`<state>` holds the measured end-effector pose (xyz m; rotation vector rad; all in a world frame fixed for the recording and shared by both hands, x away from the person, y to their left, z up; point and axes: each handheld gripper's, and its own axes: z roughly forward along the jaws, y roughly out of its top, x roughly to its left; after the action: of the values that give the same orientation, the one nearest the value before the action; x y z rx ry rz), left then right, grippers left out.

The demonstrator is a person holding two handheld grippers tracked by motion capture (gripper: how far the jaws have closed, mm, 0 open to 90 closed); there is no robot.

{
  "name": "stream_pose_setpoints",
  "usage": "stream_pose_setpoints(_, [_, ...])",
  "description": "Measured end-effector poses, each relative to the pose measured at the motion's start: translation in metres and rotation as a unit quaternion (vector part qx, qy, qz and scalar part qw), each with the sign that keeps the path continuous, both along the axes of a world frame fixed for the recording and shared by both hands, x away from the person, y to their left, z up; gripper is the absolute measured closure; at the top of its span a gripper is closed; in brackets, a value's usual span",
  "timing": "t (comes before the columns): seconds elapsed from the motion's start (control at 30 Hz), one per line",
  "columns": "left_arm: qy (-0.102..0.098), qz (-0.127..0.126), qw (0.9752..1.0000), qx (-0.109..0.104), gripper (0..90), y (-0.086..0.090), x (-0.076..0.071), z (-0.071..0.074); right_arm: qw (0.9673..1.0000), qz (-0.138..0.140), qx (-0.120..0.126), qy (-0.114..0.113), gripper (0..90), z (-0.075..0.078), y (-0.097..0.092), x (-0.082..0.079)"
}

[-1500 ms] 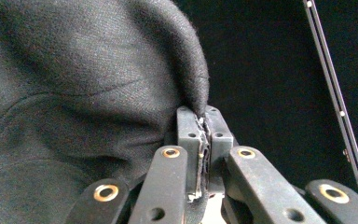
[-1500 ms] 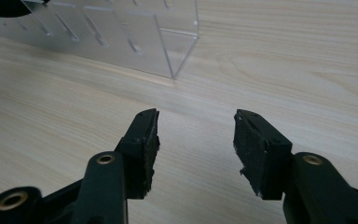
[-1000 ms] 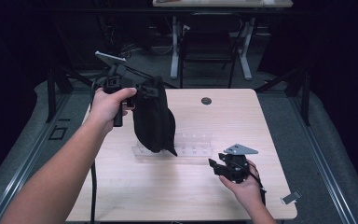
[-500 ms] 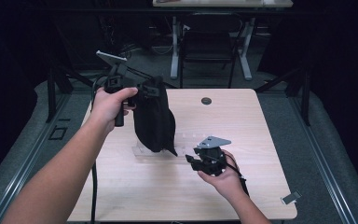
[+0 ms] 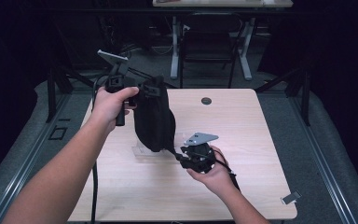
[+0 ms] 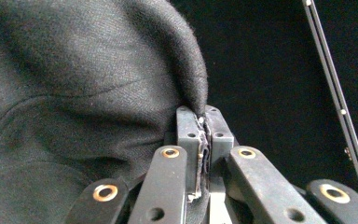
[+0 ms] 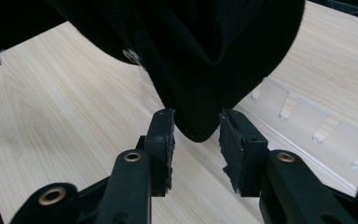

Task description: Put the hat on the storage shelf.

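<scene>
Two grippers: I have both at one black cloth (image 5: 154, 119).
Right gripper (image 7: 196, 140): nearest me; my jaws have just been closing, the cloth's lowest fold hangs between the pads (image 7: 165, 140), a small gap each side.
Cloth: hangs above the table (image 5: 242, 126), over a clear tray (image 7: 307, 116) just behind my right fingers.
Left gripper (image 6: 204, 140): farther off, raised, clamped on the cloth's top edge.

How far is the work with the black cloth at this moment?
Done: the left gripper is shut on the top edge of the black cloth and holds it hanging above the table. In hand: the right gripper has been closing around the bottom corner, pads not yet pressing. Left: to grip that corner.
</scene>
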<state>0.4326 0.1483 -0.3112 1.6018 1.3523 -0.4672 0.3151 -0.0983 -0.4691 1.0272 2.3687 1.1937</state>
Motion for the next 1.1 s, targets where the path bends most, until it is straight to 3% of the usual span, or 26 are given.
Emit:
stream_pose_setpoints(0.5, [-0.002,-0.006,1.0,0.005,87.9,-0.01,0.0,0.002,0.9998,0.017,0.0,-0.006,70.8,0.006,0.015,-0.001])
stream_pose_setpoints(0.67, [-0.004,-0.014,0.9999,0.007,87.9,-0.019,0.0,0.003,0.9995,0.007,-0.023,-0.018,78.6,0.005,0.019,0.0])
stream_pose_setpoints(0.8, [-0.005,-0.021,0.9997,0.007,87.5,-0.024,0.001,0.001,0.9994,0.007,-0.026,-0.022,81.0,0.002,0.017,-0.001])
stream_pose_setpoints(0.9, [-0.005,-0.024,0.9997,0.005,86.8,-0.029,0.0,0.001,0.9985,0.01,-0.043,-0.032,82.1,0.001,0.018,-0.003])
stream_pose_setpoints(1.0, [-0.007,-0.029,0.9995,0.006,85.7,-0.031,0.0,0.0,0.9987,0.008,-0.037,-0.034,82.1,-0.001,0.017,-0.004])
stream_pose_setpoints(1.1, [-0.011,-0.027,0.9994,-0.019,78.5,-0.03,-0.001,0.002,0.9987,0.007,-0.036,-0.036,82.1,-0.003,0.015,-0.005])
